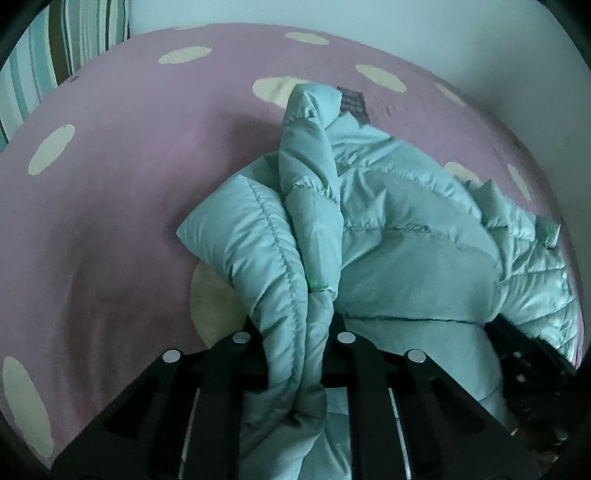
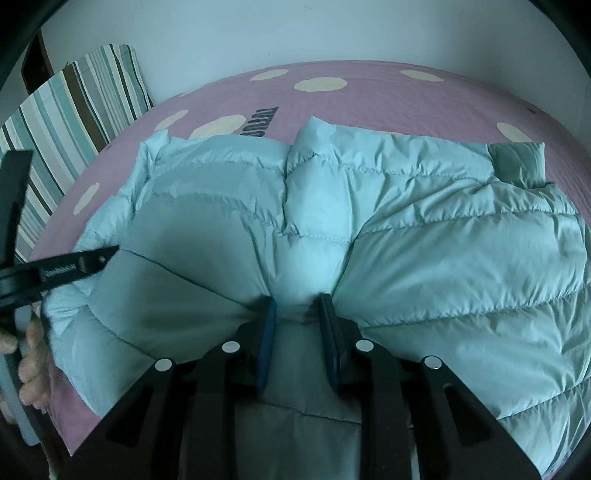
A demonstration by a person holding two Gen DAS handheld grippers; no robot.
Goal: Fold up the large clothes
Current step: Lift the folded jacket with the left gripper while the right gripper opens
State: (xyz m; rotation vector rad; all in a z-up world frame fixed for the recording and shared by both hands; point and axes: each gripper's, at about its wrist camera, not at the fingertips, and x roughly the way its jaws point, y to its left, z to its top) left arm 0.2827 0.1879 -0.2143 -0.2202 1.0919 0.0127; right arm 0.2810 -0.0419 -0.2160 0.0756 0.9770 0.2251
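The left wrist view shows the left gripper point(image 1: 295, 332) clenched on a bunched ridge of the pale mint puffer jacket point(image 1: 388, 229), the quilted fold rising between its black fingers and running away toward the far side of the bed point(image 1: 110, 184); the rest of the jacket slumps to the right of that ridge, and the other tool's black frame pokes in at the lower right edge. Only the right wrist view reveals how widely the jacket point(image 2: 406, 229) is spread: it covers most of the near half of the bed point(image 2: 369, 99), one cuffed corner reaching toward the right edge. There the right gripper point(image 2: 297, 306) is grasping a pinch of the jacket's near hem, its blue pads point(image 2: 266, 332) pressed against the fabric on either side. That view also catches the left gripper point(image 2: 85, 262) from the side at the jacket's left end, and the fingers of a hand point(image 2: 31, 354) at the left border. The bed wears a pink sheet with large cream dots, and dark lettering shows near its far side. A striped cushion point(image 2: 74, 122) leans at the far left corner, against a plain pale wall point(image 2: 295, 33).
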